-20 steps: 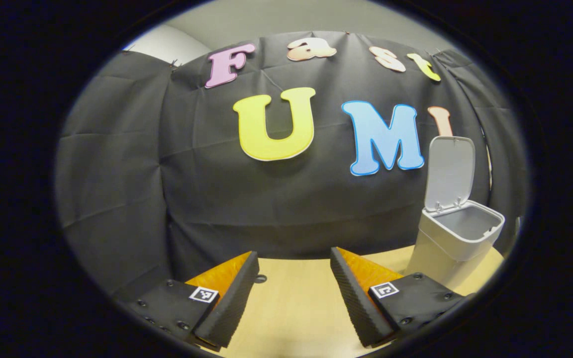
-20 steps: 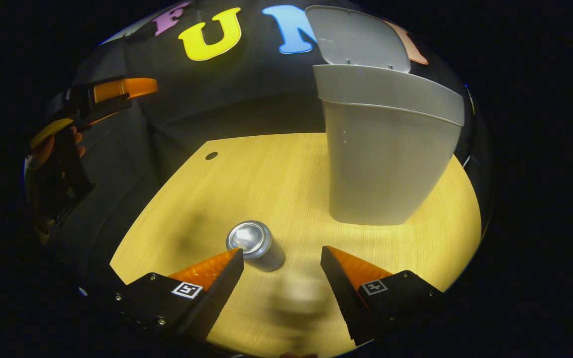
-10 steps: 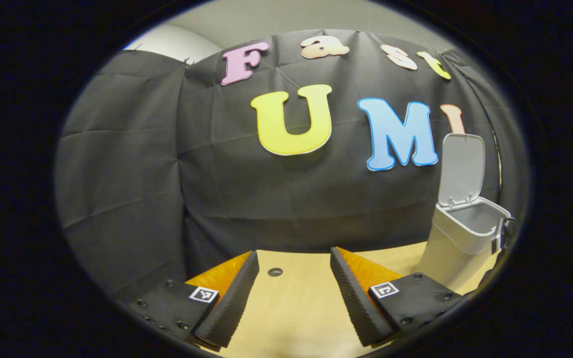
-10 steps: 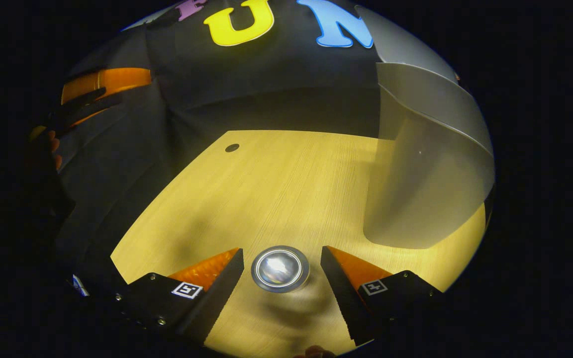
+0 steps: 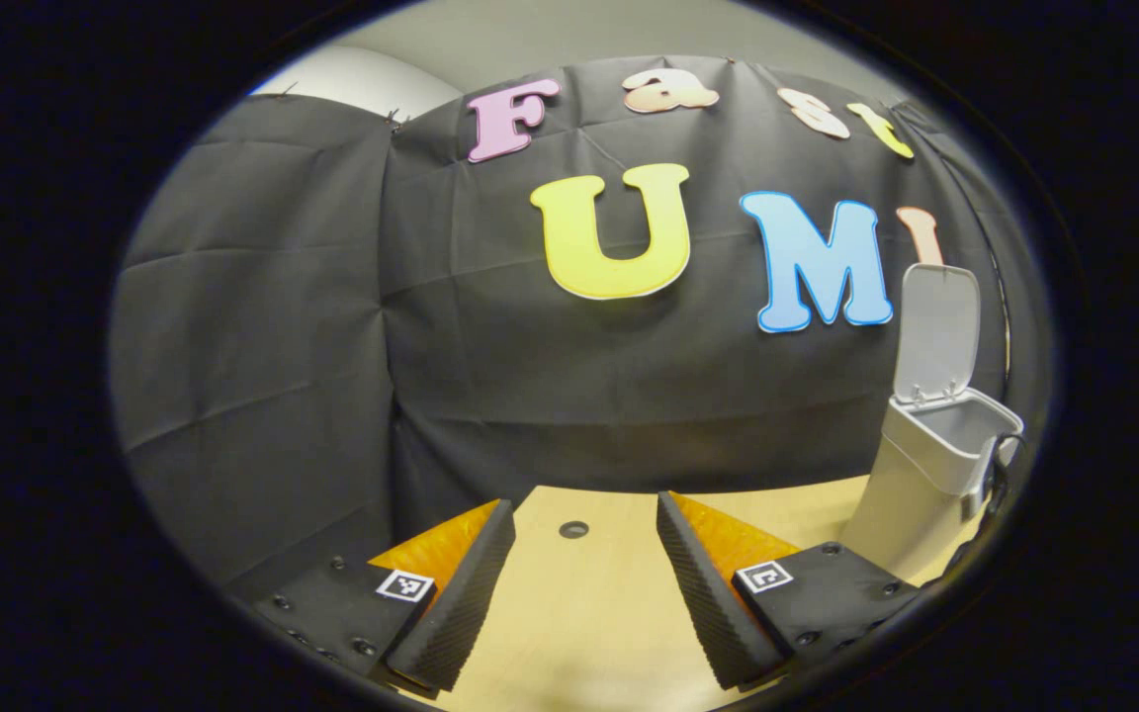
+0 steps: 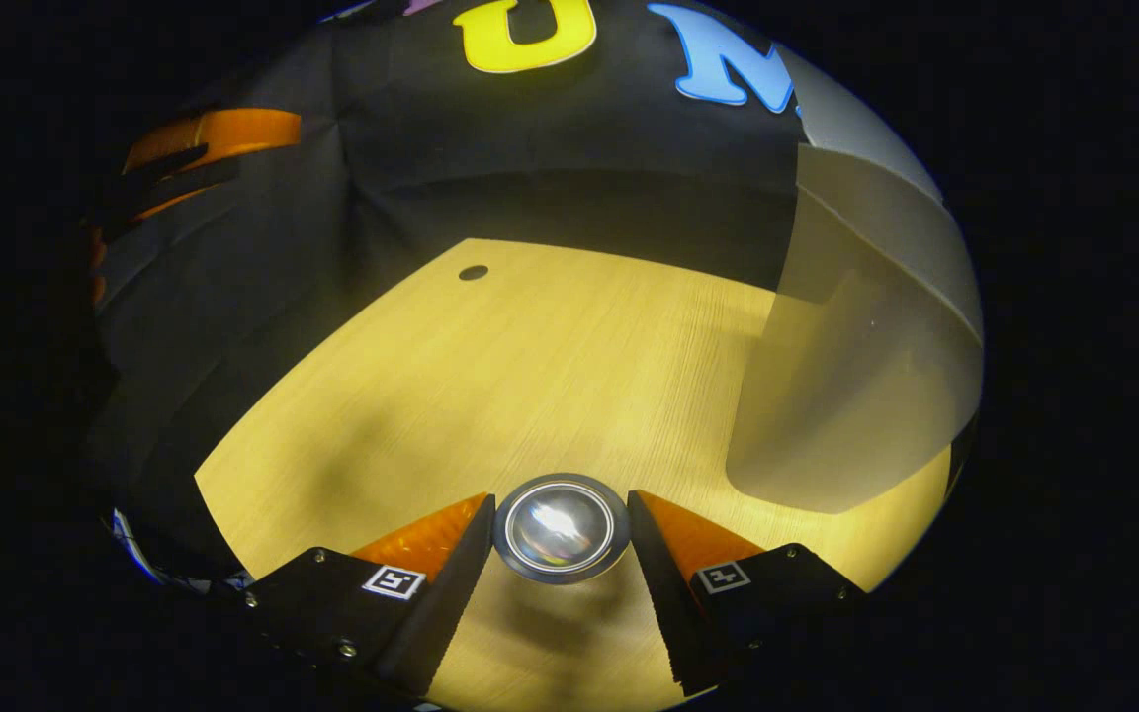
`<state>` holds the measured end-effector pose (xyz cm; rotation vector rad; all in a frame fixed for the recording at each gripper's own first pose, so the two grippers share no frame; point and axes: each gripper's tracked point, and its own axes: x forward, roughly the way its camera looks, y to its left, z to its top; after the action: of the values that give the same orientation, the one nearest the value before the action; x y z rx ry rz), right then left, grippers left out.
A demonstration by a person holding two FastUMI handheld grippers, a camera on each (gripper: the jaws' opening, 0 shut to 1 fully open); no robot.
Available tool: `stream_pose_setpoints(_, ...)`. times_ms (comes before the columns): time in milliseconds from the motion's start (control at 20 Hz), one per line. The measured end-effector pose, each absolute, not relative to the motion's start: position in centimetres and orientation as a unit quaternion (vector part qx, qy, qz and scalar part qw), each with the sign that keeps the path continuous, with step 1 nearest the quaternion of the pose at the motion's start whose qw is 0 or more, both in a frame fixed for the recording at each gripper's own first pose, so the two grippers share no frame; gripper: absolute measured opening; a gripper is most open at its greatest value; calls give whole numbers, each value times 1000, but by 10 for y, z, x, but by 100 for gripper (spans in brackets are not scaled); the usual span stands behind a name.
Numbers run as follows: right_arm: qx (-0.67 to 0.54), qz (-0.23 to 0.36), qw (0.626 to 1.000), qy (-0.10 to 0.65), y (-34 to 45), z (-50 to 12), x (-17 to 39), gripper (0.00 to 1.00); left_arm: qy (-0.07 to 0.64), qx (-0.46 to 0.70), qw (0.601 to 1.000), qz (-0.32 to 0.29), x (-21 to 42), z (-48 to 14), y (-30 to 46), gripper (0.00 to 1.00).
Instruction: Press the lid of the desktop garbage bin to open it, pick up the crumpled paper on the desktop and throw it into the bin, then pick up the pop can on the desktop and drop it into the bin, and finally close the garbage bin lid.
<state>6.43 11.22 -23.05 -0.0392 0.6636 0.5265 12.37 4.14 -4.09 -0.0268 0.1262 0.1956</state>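
The can (image 6: 560,526) stands upright on the table (image 6: 530,376), seen end-on between the fingers of the right gripper (image 6: 560,534), which pinch its sides. Near it on the right stands the bin (image 5: 935,475), its lid (image 5: 937,331) raised. The left gripper (image 5: 584,578) hangs spread and empty above the table's far edge.

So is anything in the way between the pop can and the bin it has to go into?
Nothing visible. The right gripper brackets the upright pop can; bare desktop lies between it and the bin, whose lid stands open.
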Motion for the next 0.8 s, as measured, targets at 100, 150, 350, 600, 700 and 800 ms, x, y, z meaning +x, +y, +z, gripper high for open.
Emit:
stream_pose_setpoints(100, -19, 257, 922, 290, 113, -199, 66, 84, 60, -13, 994, 92, 126, -38, 36, 95)
stream_pose_setpoints(150, -17, 257, 927, 273, 113, -182, 65, 84, 59, -12, 994, 89, 126, -37, 33, 95)
stream_pose_setpoints(350, 4, 253, 945, 209, 112, -118, 81, 84, 53, -10, 996, 76, 129, -33, 22, 95)
stream_pose_setpoints(600, 49, 234, 961, 141, 95, -41, 97, 84, 51, -14, 996, 66, 133, -32, 14, 100)
stream_pose_setpoints(700, 64, 215, 969, 103, 79, -9, 101, 84, 50, -15, 997, 60, 136, -32, 8, 100)
stream_pose_setpoints(800, 82, 197, 974, 75, 63, 20, 105, 84, 48, -14, 997, 55, 140, -31, 3, 100)
